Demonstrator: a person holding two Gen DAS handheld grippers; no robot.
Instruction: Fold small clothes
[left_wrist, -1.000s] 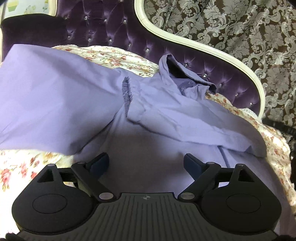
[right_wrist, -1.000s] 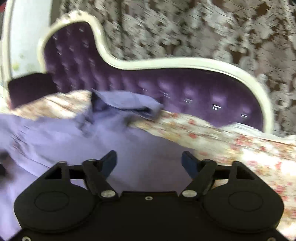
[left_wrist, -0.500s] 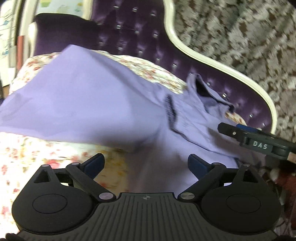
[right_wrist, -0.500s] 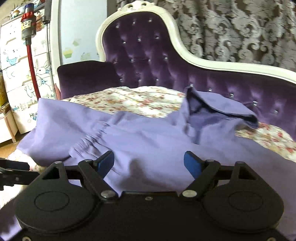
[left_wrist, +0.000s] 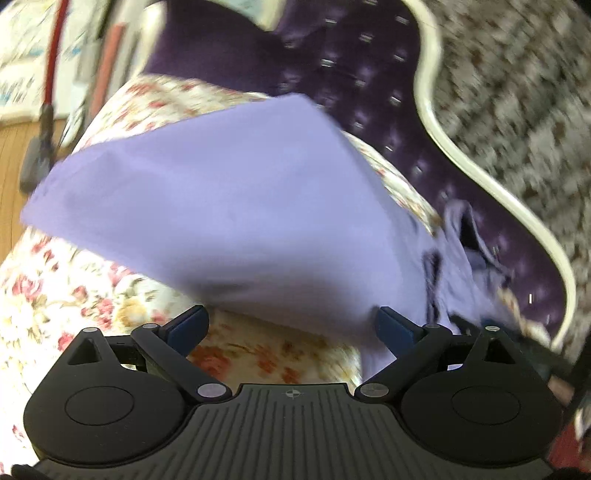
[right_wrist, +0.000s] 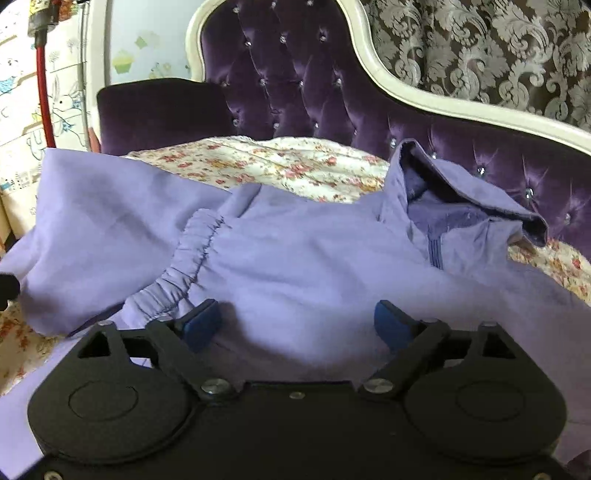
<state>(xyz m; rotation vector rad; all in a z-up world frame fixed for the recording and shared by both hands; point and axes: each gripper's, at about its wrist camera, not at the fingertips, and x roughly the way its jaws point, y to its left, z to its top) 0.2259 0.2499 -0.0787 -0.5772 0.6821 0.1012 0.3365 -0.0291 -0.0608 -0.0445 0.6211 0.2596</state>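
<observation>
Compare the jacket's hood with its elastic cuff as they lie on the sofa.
The hood stands up open against the sofa back, showing a darker inside; the cuff lies flat, nearer the right gripper. The hood's edge is smooth, while the cuff is gathered into ruffles with a dark stitch line. Both are the same lilac cloth.

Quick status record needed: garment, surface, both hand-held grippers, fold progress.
garment: lilac hooded jacket, spread out, one elastic cuff lying across its front
hood: open, propped toward the purple sofa back
surface: floral cover
left hand-held gripper: jaws apart, nothing between them, over the jacket's edge
right hand-held gripper: jaws just opened wider, gripping nothing, above the jacket's front
fold progress: partly folded
</observation>
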